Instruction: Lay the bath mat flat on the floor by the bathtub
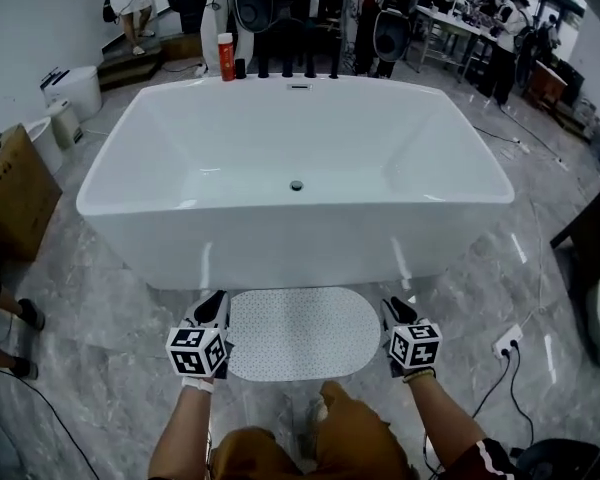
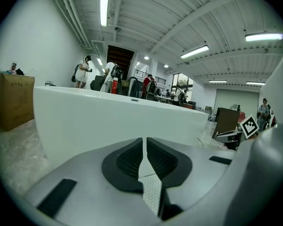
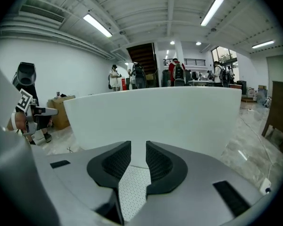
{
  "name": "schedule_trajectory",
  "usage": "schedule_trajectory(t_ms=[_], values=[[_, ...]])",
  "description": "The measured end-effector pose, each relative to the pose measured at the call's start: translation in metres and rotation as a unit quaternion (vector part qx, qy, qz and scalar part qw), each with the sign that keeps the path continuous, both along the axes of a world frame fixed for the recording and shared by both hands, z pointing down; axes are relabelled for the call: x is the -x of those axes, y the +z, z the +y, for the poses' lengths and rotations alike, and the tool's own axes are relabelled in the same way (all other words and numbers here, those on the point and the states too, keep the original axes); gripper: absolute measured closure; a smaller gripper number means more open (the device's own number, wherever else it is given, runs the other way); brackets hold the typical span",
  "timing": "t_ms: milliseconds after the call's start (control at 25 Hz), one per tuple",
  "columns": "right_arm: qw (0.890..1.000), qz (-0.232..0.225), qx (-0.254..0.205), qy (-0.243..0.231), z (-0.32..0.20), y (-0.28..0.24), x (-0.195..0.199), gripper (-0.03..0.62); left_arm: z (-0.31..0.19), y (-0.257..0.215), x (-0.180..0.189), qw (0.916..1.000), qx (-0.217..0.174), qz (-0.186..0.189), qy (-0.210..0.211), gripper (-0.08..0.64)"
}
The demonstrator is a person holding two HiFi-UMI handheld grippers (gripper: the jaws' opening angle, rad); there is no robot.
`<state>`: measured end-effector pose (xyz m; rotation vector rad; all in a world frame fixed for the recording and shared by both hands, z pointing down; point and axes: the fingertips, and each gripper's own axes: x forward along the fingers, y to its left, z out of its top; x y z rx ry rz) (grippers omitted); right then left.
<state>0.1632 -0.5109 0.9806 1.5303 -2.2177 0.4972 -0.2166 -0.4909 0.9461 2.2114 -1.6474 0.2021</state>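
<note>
1. Left claw (image 2: 144, 142): the jaws are pressed almost together, with only a thin slit between the ribbed pads. Nothing sits between the tips. In the head view this claw hovers at the left end of the bath mat (image 1: 302, 333).

2. Right claw (image 3: 138, 147): the jaws are spread, with a plain gap between the pads. Nothing is held. The mat's dotted surface shows on the floor below the gap. In the head view this claw is at the mat's right end.

3. Bath mat: white, rounded and dotted. It lies flat on the grey marble floor (image 1: 100, 348), between my two claws. Its long side runs along the bathtub (image 1: 300, 253), and its far edge is just beside the tub's base.

4. Bathtub: white and rectangular, directly ahead of both claws. A drain shows in its bottom.

5. Beyond the tub: a red bottle (image 1: 225, 56) stands at the far rim. A cardboard box (image 1: 15, 193) stands on the floor to the left. A wall-plug strip (image 1: 507, 341) lies on the floor to the right. People stand among equipment at the back of the hall.
</note>
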Motion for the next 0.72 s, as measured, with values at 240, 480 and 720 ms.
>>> schedule_trajectory(t_ms=[240,480,720], values=[[0.999,0.04,0.016,-0.009,0.006,-0.103,-0.014,0.471,0.014,-0.093,0.003,0.9991,0.024,0.016,-0.032,0.518],[0.999,0.037,0.007,0.003,0.002,-0.246,-0.006,0.472,0.035,-0.227,0.022,0.999,0.028,-0.012,-0.032,0.518],[1.0,-0.006,-0.012,0.009,-0.003,-0.369,-0.008,0.472,0.051,-0.337,0.02,0.9985,0.03,-0.004,-0.047,0.518]])
